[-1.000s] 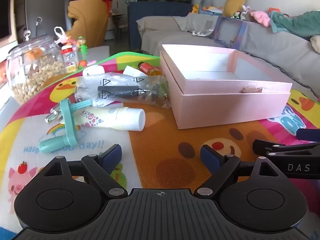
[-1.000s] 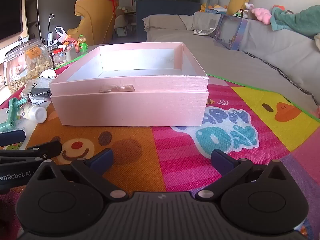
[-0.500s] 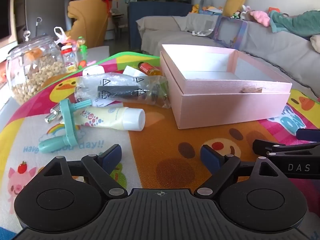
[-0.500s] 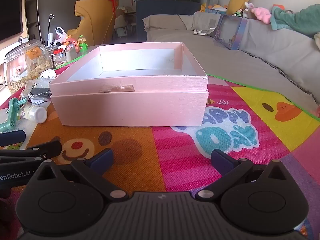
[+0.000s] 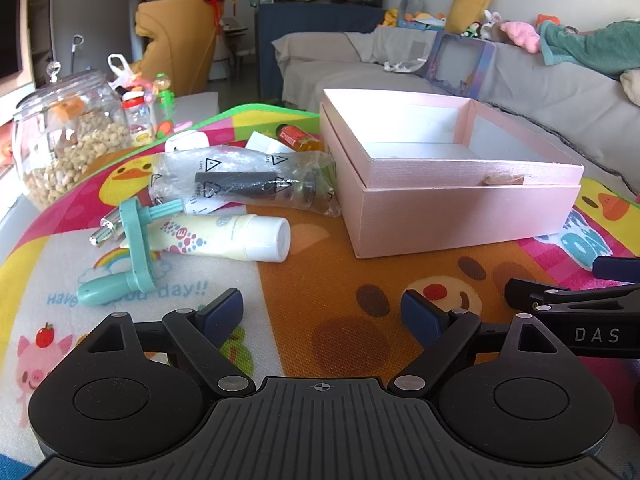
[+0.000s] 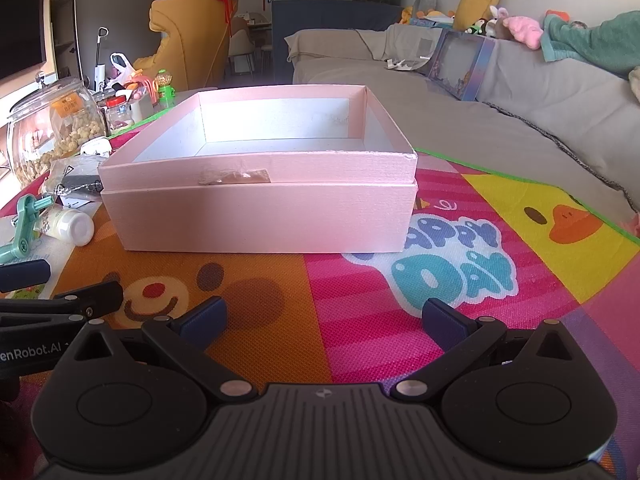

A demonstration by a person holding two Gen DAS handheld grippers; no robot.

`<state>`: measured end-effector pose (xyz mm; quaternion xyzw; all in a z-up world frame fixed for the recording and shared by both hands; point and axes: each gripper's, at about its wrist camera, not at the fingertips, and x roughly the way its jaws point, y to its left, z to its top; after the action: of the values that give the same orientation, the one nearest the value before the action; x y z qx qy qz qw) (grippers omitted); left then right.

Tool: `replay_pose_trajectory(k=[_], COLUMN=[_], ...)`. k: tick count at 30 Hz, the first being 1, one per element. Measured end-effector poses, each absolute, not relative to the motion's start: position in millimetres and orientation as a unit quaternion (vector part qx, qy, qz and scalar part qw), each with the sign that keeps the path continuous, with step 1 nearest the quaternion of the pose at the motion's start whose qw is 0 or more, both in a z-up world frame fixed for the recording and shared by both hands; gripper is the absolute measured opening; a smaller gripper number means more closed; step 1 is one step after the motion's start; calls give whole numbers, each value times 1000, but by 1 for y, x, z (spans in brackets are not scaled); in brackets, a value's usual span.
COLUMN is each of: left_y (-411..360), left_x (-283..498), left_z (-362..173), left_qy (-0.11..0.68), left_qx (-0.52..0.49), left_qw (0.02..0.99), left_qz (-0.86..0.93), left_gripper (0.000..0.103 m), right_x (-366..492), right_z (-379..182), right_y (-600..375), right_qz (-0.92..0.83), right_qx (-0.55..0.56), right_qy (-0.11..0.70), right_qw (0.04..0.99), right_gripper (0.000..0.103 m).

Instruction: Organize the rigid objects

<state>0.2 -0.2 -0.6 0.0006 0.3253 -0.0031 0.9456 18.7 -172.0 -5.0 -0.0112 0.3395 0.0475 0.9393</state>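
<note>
A square pink box of finely ribbed card, its white inside empty, is seated in a slightly wider pink tray and is seen standing on a woven play mat printed with ducks and a bear face. A torn patch of brown tape is stuck to its near wall. To the left of the box, a loose group is laid on the mat: a crinkled clear plastic bag holding a black cylinder, a cream squeeze tube with a white screw cap, and a smooth teal plastic tool resting across the tube's tail. A small amber bottle is lying just beside the box's far left corner. A rounded glass jar filled with pale nuts is placed further left. The left gripper is held low over the mat with its blue-padded fingers spread wide and nothing between them. The right gripper is likewise spread apart and empty, facing the box.
</note>
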Motion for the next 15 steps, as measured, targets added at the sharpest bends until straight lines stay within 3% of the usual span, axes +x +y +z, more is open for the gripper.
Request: replay_pose_trajectory(k=[15], left_y=[0], left_x=[1], left_z=[-1], left_qy=[325], left_qx=[1], left_qw=[946], left_qz=[-3], left_gripper=[90], right_x=[18], right_z=[-4], right_y=[-172], right_qz=[49], right_qx=[-8], right_qy=[340], right_qw=[939], right_gripper=[103])
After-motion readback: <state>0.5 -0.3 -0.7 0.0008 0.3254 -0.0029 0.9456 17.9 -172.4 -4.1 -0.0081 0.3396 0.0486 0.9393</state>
